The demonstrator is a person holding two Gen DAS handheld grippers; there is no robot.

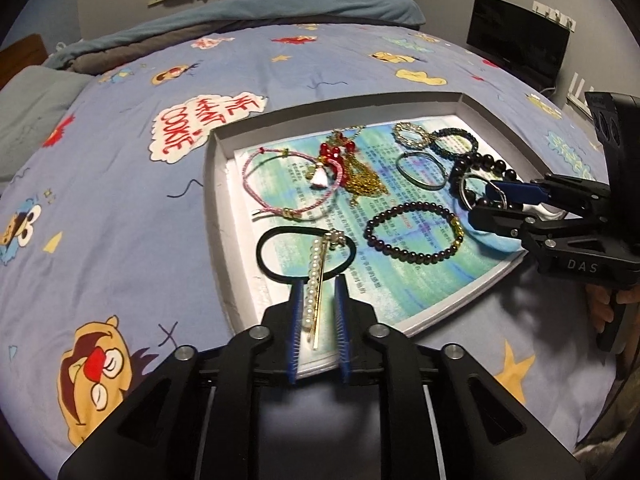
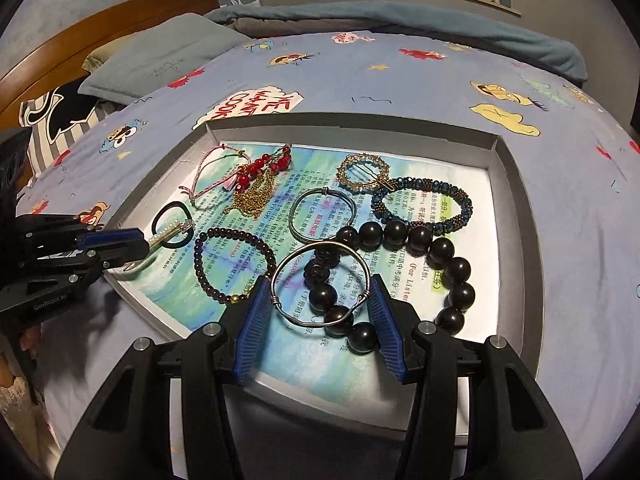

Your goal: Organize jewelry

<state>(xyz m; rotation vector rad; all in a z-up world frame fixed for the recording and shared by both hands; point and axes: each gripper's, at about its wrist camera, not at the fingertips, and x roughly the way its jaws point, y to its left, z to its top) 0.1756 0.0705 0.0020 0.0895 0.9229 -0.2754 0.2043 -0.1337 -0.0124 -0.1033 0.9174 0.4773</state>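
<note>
A shallow grey tray (image 1: 218,184) (image 2: 516,216) on the bed holds jewelry on a printed sheet. My left gripper (image 1: 319,286) straddles a pearl hairpin (image 1: 314,276) lying over a black hair tie (image 1: 272,240); its jaws are narrowly apart and I cannot tell if they pinch the pin. From the right wrist view the left gripper (image 2: 136,242) has the pearl pin (image 2: 170,232) between its fingers. My right gripper (image 2: 318,292) is open around a silver wire bangle (image 2: 320,280) lying over a large dark bead bracelet (image 2: 416,240), not squeezing it.
Also in the tray: a pink cord bracelet (image 1: 280,184), red beads with a gold chain (image 1: 360,172), a small dark bead bracelet (image 1: 416,232), a silver bangle (image 2: 322,216), a blue beaded bracelet (image 2: 424,208), a gold wreath clip (image 2: 362,170). Pillows (image 2: 160,56) lie at the headboard.
</note>
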